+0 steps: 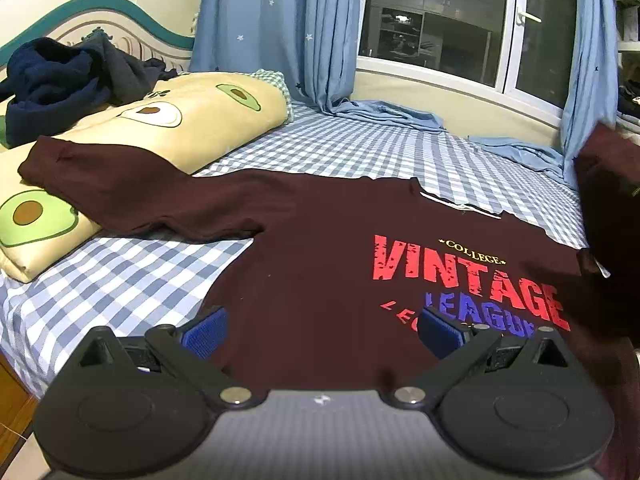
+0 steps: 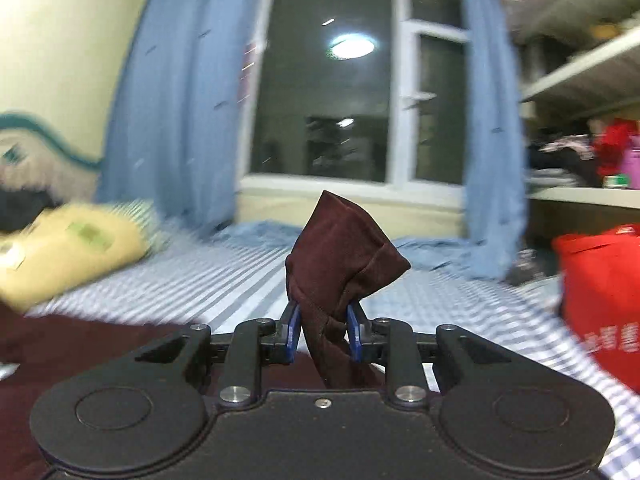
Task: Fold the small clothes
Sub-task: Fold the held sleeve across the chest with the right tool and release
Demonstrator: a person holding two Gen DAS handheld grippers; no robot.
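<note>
A dark maroon T-shirt [image 1: 312,248] with red "VINTAGE" and blue "LEAGUE" print lies face up on the checked bed sheet. Its left sleeve [image 1: 100,176] drapes over a yellow avocado pillow. My left gripper [image 1: 322,324] hovers open over the shirt's lower front, its blue pads wide apart with nothing pinched between them. The shirt's right sleeve [image 1: 608,184] is lifted off the bed at the right edge. In the right wrist view, my right gripper [image 2: 323,320] is shut on that bunched maroon sleeve [image 2: 344,248], which sticks up past the fingertips.
The blue-and-white checked sheet [image 1: 360,148] covers the bed. A yellow avocado pillow [image 1: 168,128] and a dark blue heap of clothes [image 1: 52,84] lie at the far left. Blue curtains [image 1: 264,32] frame a window. A red bag [image 2: 604,296] and shelves [image 2: 580,128] stand to the right.
</note>
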